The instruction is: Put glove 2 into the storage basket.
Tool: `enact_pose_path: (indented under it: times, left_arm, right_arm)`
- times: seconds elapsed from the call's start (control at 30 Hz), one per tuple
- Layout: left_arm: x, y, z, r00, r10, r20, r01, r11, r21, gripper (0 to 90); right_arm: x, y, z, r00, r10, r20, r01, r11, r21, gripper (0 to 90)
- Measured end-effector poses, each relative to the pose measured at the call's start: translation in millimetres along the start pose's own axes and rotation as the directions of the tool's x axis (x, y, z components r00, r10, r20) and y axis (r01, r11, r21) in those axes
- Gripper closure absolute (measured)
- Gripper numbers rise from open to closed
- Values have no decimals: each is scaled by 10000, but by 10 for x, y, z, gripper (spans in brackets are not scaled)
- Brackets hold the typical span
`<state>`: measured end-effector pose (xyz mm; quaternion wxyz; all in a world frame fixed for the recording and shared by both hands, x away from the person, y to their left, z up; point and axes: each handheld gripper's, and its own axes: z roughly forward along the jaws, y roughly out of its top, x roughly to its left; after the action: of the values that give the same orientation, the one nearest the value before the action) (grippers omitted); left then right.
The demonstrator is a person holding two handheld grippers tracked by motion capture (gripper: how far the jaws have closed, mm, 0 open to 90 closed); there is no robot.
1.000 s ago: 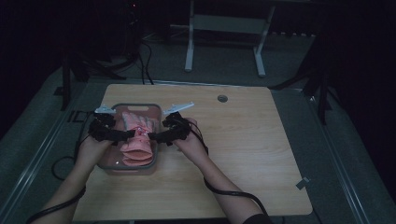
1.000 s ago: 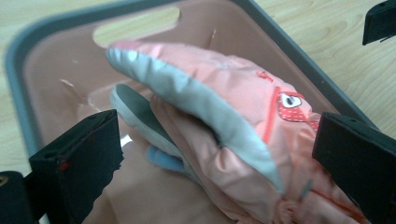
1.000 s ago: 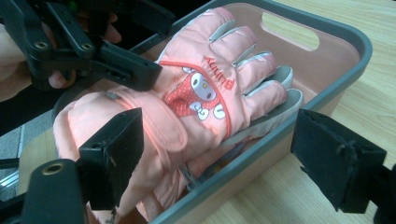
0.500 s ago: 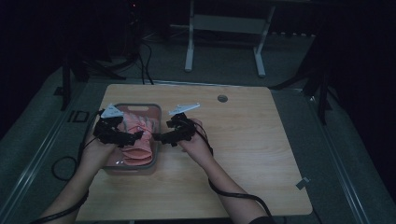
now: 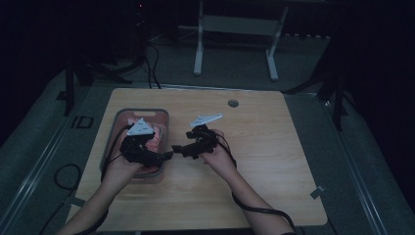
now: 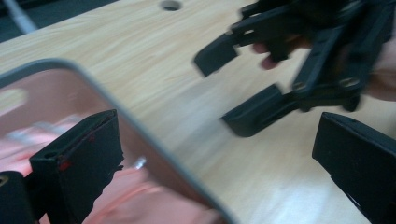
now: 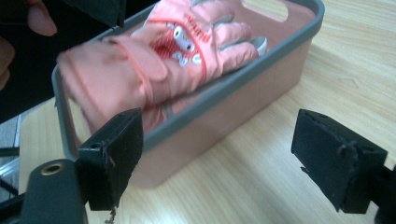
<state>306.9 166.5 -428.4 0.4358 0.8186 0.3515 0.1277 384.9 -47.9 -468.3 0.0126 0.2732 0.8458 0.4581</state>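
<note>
Both grippers, left (image 5: 164,155) and right (image 5: 178,148), have lifted off the pink glove (image 7: 154,56) in the bin (image 7: 261,74), jaws spread and empty, suggesting it is stowed.

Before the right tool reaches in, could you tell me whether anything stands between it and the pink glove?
Yes: the bin's near wall stands between the open right tool and the pink glove.

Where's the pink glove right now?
The pink glove lies inside the pink grey-rimmed plastic bin on the table's left side in the high view, under the left gripper.
</note>
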Motion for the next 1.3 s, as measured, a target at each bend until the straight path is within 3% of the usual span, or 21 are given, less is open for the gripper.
enact_pose_path:
  times: [0.17,0.27,0.57,0.87,1.1,1.3]
  left_arm:
    - [-236,13,121,9977,526,429,-532,9985,135,18]
    - [-343,8,193,9949,598,810,-612,9980,154,18]
    - [-630,-41,378,9815,1106,1561,-1153,9931,213,18]
    - [-845,-99,575,9629,1579,2190,-1682,9853,288,18]
    - [-932,-172,721,9532,1690,2508,-1854,9817,431,18]
    - [-996,-233,826,9442,1760,2784,-1980,9788,525,18]
  right_arm:
    - [-47,-151,-97,9999,-107,-8,107,9999,-9,159]
    - [-75,-233,-146,9999,-112,-68,111,9999,-65,156]
    - [-144,-481,-260,9998,-203,-28,203,9998,-20,149]
    - [-213,-733,-383,9995,-305,43,305,9995,-2,148]
    - [-262,-914,-454,9993,-155,353,153,9999,56,149]
    - [-279,-1068,-455,9997,-77,244,69,9994,332,148]
